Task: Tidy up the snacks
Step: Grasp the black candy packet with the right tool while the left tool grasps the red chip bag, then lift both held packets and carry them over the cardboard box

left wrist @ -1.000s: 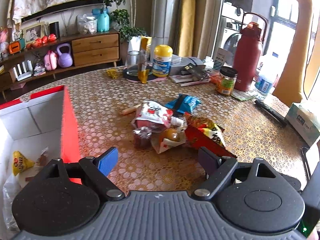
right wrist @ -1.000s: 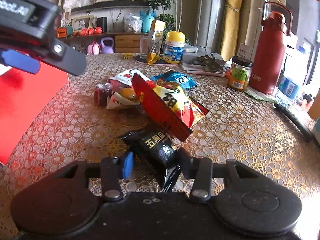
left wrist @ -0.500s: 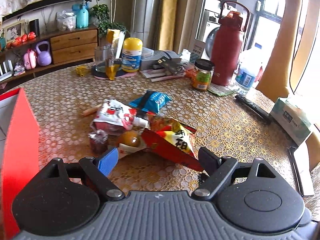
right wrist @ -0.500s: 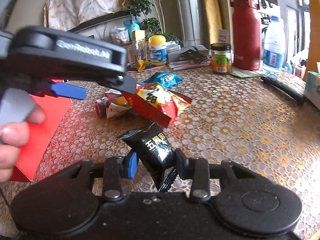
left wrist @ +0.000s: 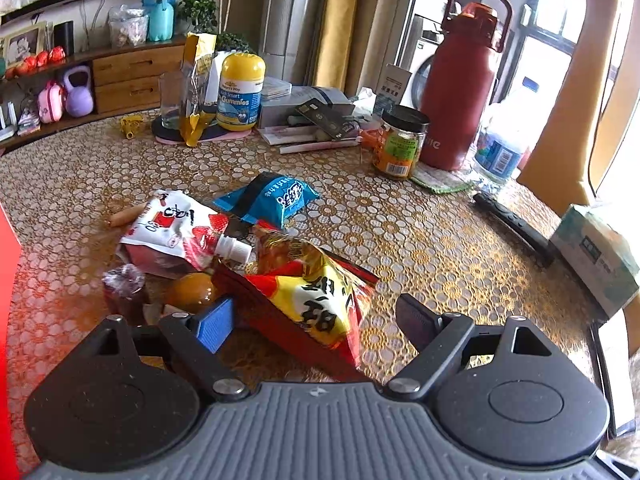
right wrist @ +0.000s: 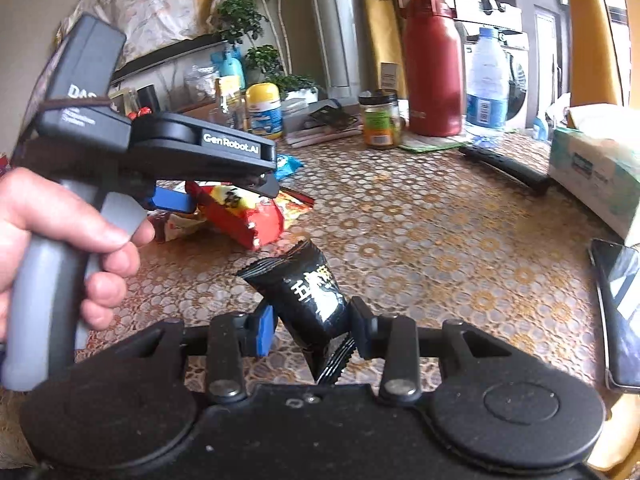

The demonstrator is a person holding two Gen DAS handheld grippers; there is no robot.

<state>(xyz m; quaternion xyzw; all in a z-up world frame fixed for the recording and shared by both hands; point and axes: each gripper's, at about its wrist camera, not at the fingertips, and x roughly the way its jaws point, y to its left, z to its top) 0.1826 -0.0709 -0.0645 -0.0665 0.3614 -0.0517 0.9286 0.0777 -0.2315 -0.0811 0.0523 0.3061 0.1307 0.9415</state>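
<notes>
My left gripper (left wrist: 316, 322) is open, low over the table, with its pads on either side of the near end of a red and yellow snack bag (left wrist: 320, 300). Behind the bag lie a white and red spout pouch (left wrist: 176, 224), a blue packet (left wrist: 272, 196), an orange jelly (left wrist: 192, 292) and a dark red wrapped sweet (left wrist: 124, 288). My right gripper (right wrist: 312, 330) is shut on a black snack packet (right wrist: 316, 292), which sticks out forward between the pads. In the right wrist view, the left gripper (right wrist: 220, 194) reaches over the snack bag (right wrist: 244, 216), held by a hand (right wrist: 60, 232).
A red box wall (left wrist: 6, 320) shows at the far left edge. At the back stand a gummies bottle (left wrist: 240, 92), a jar (left wrist: 400, 140), a red flask (left wrist: 456, 92) and a water bottle (left wrist: 500, 148). On the right are a black stick (left wrist: 512, 224), a tissue box (left wrist: 600, 256) and a phone (right wrist: 620, 308).
My left gripper has swung right, away from the red box, and closed in on the red and yellow bag. My right gripper, still holding the black packet, has drawn back and turned right.
</notes>
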